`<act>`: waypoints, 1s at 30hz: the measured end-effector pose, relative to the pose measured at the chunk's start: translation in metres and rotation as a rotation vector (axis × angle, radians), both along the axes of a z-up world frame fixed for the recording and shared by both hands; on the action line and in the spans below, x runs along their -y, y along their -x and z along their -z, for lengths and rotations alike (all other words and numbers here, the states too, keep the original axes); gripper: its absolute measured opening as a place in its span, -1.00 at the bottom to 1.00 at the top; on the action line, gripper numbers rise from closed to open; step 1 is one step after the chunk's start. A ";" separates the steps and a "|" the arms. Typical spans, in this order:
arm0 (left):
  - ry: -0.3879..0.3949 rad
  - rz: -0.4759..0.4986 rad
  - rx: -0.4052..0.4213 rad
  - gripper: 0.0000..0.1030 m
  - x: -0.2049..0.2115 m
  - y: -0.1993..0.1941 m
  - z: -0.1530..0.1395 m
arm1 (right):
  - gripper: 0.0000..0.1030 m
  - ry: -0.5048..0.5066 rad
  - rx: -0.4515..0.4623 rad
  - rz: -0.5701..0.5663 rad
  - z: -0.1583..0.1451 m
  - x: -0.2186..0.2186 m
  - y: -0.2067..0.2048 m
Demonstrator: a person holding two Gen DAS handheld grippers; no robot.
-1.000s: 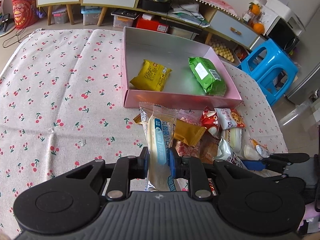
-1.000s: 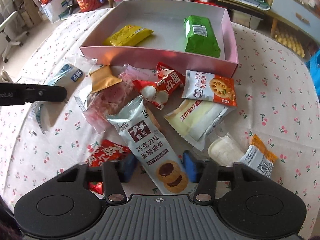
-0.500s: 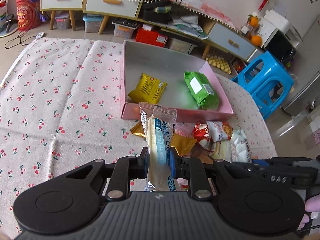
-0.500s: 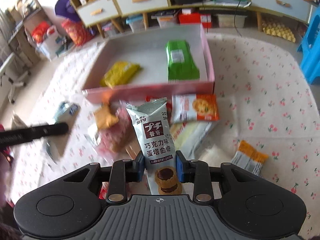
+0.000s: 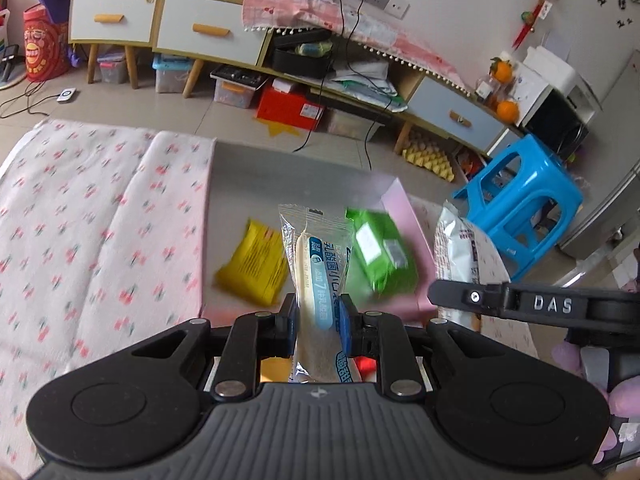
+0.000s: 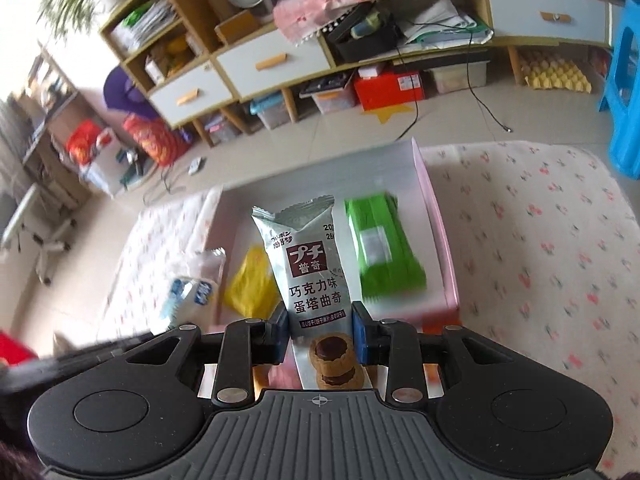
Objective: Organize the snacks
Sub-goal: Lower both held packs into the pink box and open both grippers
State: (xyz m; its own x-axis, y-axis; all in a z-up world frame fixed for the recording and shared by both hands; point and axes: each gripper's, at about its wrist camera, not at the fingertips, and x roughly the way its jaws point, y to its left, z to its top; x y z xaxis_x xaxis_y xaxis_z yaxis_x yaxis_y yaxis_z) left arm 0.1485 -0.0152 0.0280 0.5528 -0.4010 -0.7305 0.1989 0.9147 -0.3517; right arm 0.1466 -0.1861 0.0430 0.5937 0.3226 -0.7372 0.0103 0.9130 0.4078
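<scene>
My left gripper (image 5: 318, 316) is shut on a clear bread packet with a blue label (image 5: 316, 264), held upright above the near wall of the pink box (image 5: 404, 216). My right gripper (image 6: 320, 330) is shut on a silver chocolate cookie packet (image 6: 308, 264), also lifted over the box's near edge (image 6: 436, 220). A yellow packet (image 5: 256, 268) and a green packet (image 5: 380, 256) lie inside the box. The right wrist view shows them as the yellow packet (image 6: 252, 284) and the green packet (image 6: 380, 248), with the bread packet (image 6: 192, 288) at left. The two grippers hang side by side.
The cherry-print tablecloth (image 5: 80, 220) spreads left of the box. A blue plastic stool (image 5: 520, 208) stands past the table's right side. Low cabinets with drawers (image 5: 192, 28) and floor boxes line the far wall. The loose snack pile is mostly hidden under the grippers.
My right gripper closed on the silver cookie packet and lifted it off the pile. Both grippers rose and moved toward the pink box, carrying their packets.
</scene>
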 end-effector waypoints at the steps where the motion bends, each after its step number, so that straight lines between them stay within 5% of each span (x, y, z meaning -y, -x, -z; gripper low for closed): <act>1: 0.002 0.001 -0.003 -0.64 0.004 -0.008 0.003 | -0.41 -0.024 -0.003 0.009 0.002 0.002 -0.010; 5: 0.009 0.015 -0.014 -0.64 0.015 -0.038 0.020 | -0.40 -0.106 -0.009 0.026 0.013 0.006 -0.046; 13: 0.015 0.018 -0.056 -0.64 0.020 -0.062 0.050 | -0.40 -0.109 -0.075 0.026 0.053 -0.005 -0.099; 30: -0.024 0.030 0.000 -0.63 0.019 -0.066 0.049 | -0.32 0.017 -0.056 0.018 0.061 -0.018 -0.109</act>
State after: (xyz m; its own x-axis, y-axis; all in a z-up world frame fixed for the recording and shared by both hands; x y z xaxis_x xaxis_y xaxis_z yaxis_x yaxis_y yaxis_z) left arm 0.2147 -0.0338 -0.0214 0.5403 -0.4000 -0.7403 0.2266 0.9165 -0.3297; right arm 0.2556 -0.1677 -0.0185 0.5569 0.2995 -0.7747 0.0488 0.9193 0.3905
